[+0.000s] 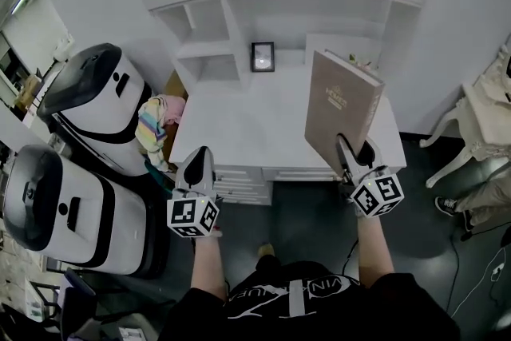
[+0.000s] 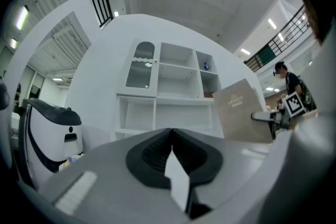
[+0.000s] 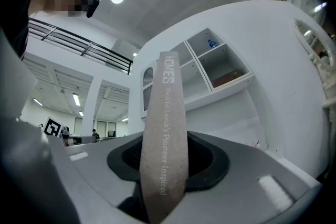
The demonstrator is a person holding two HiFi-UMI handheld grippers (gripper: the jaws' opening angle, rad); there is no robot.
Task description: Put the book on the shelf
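Our right gripper [image 1: 352, 154] is clamped on the lower edge of the book [image 1: 343, 100], which stands upright above its jaws, over the near edge of the smooth white desk [image 1: 239, 124]. The matte, taupe, cloth-like spine [image 3: 164, 134] faces the gripper and reads "HOMES" and "Pioneer-Inspired". The shelf [image 1: 239, 36], white with boxy open compartments, stands ahead of it. Our left gripper [image 1: 197, 165], off to its left, has its jaws together on nothing.
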